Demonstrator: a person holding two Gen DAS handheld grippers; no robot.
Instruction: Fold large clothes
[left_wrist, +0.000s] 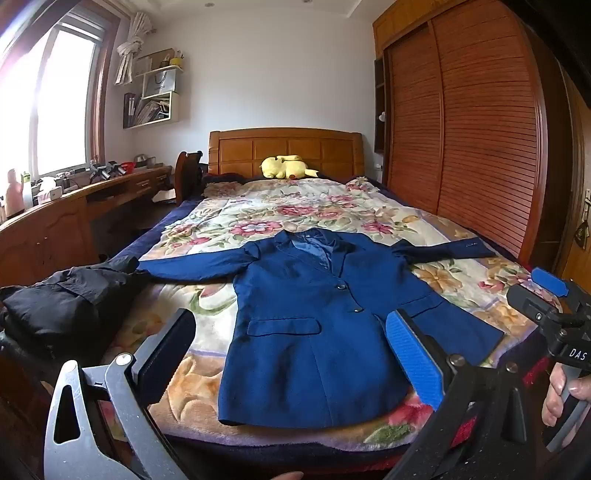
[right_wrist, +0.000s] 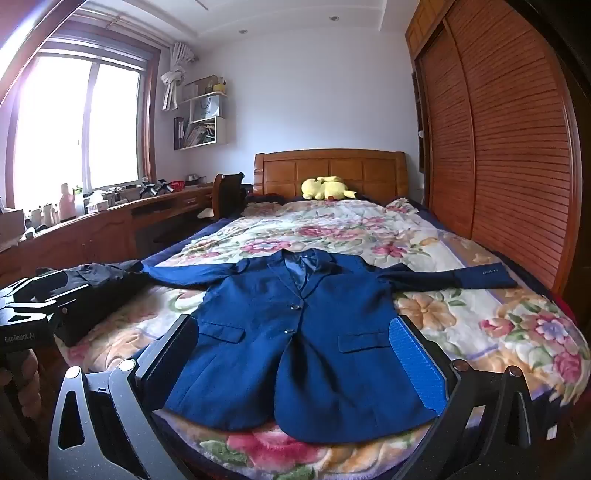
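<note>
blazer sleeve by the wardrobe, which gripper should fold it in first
Right, probably. The right hand-held gripper, open, sits nearer that sleeve; the left hand-held gripper is nearer the black garment.

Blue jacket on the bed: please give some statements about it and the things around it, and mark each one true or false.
1. The blue jacket lies flat, front up, with both sleeves spread out to the sides. True.
2. The left gripper is shut on the jacket hem. False: its jaws stand wide open and hold nothing.
3. A yellow plush toy lies by the headboard. True.
4. The black garment lies on top of the jacket's chest. False: it sits at the bed's left edge, by the end of one sleeve.
5. The right gripper is open. True.
</note>
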